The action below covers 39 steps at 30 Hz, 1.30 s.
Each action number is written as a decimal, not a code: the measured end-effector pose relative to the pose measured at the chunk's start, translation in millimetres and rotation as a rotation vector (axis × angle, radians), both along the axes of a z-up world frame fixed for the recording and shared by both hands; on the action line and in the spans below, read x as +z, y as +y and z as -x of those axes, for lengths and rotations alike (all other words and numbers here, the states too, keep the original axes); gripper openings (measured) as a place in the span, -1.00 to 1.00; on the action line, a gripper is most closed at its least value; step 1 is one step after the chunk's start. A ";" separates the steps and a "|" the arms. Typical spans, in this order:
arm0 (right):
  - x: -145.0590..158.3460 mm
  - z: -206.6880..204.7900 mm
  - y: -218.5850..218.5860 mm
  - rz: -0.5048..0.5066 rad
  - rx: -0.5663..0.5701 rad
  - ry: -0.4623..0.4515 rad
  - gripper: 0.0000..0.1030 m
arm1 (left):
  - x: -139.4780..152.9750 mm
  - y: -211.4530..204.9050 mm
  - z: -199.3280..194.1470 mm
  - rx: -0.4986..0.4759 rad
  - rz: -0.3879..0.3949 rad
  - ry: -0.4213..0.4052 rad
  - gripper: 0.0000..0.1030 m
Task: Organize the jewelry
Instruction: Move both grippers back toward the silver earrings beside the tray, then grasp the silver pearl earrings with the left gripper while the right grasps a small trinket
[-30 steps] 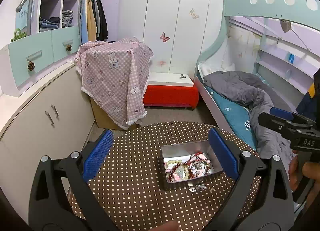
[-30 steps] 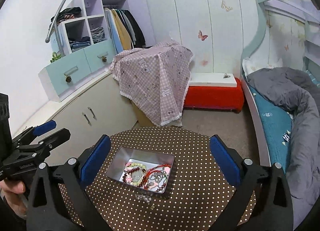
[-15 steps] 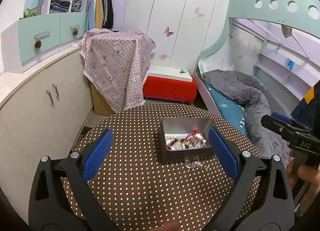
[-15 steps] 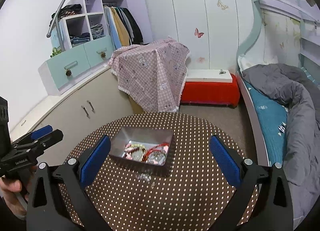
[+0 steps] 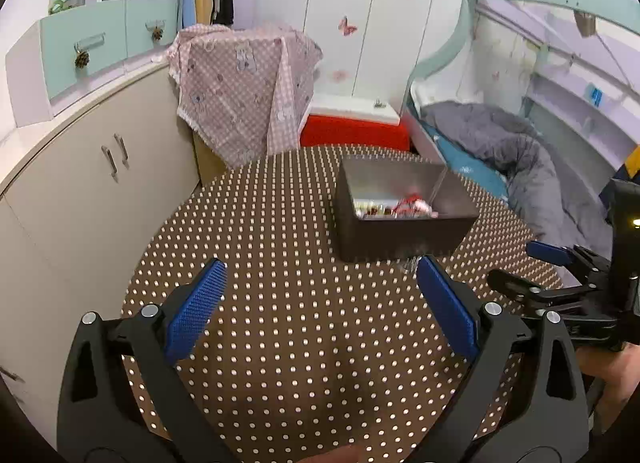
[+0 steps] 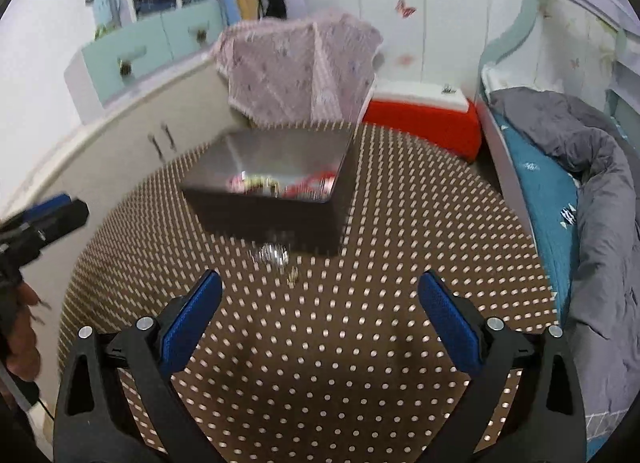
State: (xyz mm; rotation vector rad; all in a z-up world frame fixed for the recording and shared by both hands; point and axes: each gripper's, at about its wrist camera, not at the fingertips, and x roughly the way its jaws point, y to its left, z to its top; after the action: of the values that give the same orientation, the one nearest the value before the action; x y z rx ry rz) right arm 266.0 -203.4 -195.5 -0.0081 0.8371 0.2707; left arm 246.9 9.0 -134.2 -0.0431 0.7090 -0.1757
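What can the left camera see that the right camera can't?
Only the left view shows the right gripper, at its right edge. Only the right view shows the left gripper, at its left edge, and clearly shows the small shiny jewelry lying on the table in front of the box. Both show the metal box of beads on the dotted table.

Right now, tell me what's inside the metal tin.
The metal tin holds tangled beaded jewelry, red and pale strands. Its near wall hides the bottom, so individual pieces cannot be counted.

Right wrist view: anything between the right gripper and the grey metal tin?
Yes: a small silvery jewelry piece on the dotted brown tablecloth, just before the tin.
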 end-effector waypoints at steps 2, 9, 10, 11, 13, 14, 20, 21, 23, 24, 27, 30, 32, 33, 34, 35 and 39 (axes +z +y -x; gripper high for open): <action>-10.7 -5.1 3.2 0.001 0.014 0.028 0.46 | -6.0 -3.0 -1.1 -0.001 -0.010 0.013 0.83; -31.3 -25.5 18.3 0.007 0.073 0.073 -0.19 | -17.9 -12.6 -7.2 -0.012 -0.035 0.039 0.83; -33.0 -27.4 21.5 0.013 0.083 0.075 -0.27 | -19.8 -13.4 -9.0 -0.012 -0.038 0.044 0.83; -34.1 -28.4 24.2 0.017 0.093 0.075 -0.31 | -21.3 -14.3 -9.9 -0.012 -0.038 0.048 0.83; -34.7 -29.6 29.7 0.028 0.118 0.066 -0.64 | -25.2 -16.9 -14.1 -0.015 -0.043 0.058 0.83; -35.0 -29.4 31.8 0.038 0.124 0.063 -0.73 | -27.5 -19.4 -16.5 -0.017 -0.047 0.063 0.83; -35.2 -20.8 16.9 0.005 0.111 0.054 -0.84 | -38.7 -42.1 -28.8 -0.055 -0.058 0.087 0.83; -33.5 -18.3 9.3 -0.013 0.096 0.051 -0.84 | -40.8 -47.6 -31.7 -0.063 -0.063 0.090 0.83; -31.2 -16.6 -3.5 -0.038 0.077 0.047 -0.84 | -46.2 -59.8 -38.5 -0.076 -0.074 0.105 0.83; -29.3 -15.7 -10.0 -0.047 0.065 0.043 -0.84 | -48.9 -64.5 -41.9 -0.079 -0.077 0.115 0.83; -25.4 -11.5 -23.0 -0.065 0.046 0.038 -0.84 | -57.9 -81.9 -54.1 -0.088 -0.092 0.141 0.83; -23.1 -10.7 -32.1 -0.078 0.040 0.034 -0.84 | -68.0 -94.0 -64.4 -0.070 -0.109 0.170 0.83; -21.9 -10.3 -34.7 -0.086 0.039 0.032 -0.84 | -74.4 -97.1 -70.2 -0.051 -0.106 0.191 0.75; -21.2 -10.0 -35.2 -0.088 0.040 0.030 -0.84 | -79.0 -98.4 -73.6 -0.043 -0.103 0.207 0.62; -20.4 -10.0 -35.4 -0.091 0.041 0.029 -0.84 | -80.9 -99.8 -74.3 -0.034 -0.115 0.203 0.61; -20.3 -9.2 -37.1 -0.095 0.043 0.027 -0.84 | -79.3 -100.0 -74.0 -0.031 -0.118 0.192 0.46; -19.5 -9.4 -34.3 -0.105 0.050 0.023 -0.84 | -77.3 -92.4 -68.1 -0.061 -0.100 0.172 -0.34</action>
State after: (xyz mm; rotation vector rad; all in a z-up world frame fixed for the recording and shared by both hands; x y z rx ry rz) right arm 275.4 -237.7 -215.0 0.0726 0.8452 0.3621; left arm 314.9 -83.4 -211.5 0.0596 0.8901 -0.1965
